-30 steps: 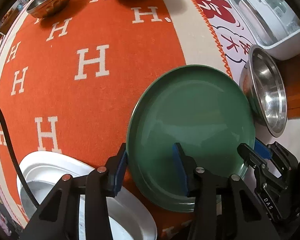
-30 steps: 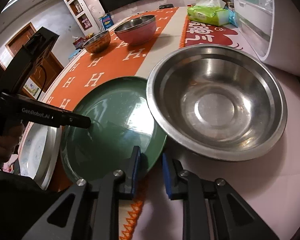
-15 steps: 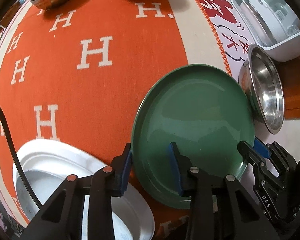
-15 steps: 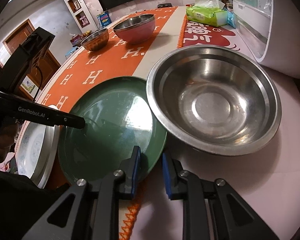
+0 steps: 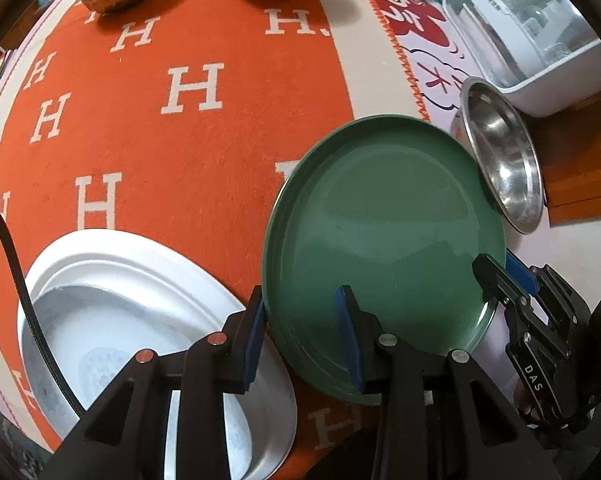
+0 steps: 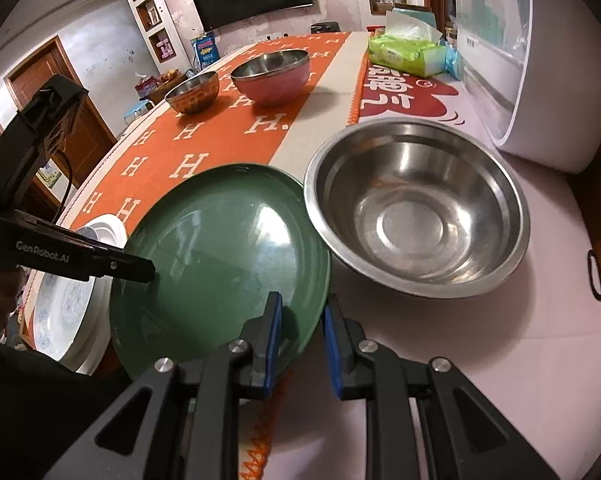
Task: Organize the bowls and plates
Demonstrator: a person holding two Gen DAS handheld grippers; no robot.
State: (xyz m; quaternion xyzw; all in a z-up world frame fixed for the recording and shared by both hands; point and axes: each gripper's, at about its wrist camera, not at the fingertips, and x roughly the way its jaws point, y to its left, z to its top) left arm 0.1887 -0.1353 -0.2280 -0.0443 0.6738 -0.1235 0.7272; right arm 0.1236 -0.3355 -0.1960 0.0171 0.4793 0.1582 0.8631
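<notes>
A green plate [image 5: 384, 240] is lifted and tilted above the orange cloth; it also shows in the right wrist view [image 6: 220, 256]. My left gripper [image 5: 300, 332] straddles its near left rim, with the jaws a little apart. My right gripper [image 6: 300, 320] is shut on the plate's right rim and shows in the left wrist view [image 5: 512, 280]. A white oval plate [image 5: 112, 320] lies to the left, also seen in the right wrist view [image 6: 68, 308]. A large steel bowl [image 6: 416, 208] sits right of the green plate.
A pink bowl [image 6: 272, 72] and a bronze bowl [image 6: 194, 92] stand at the far end of the orange cloth [image 5: 140, 140]. A white appliance [image 6: 532, 60] and a green tissue pack [image 6: 408, 54] stand at the right. A black cable [image 5: 20, 280] crosses the white plate.
The green plate has lifted and tilted, shifting left toward the white plate. My left gripper's jaws have narrowed around its rim. The right gripper kept its hold.
</notes>
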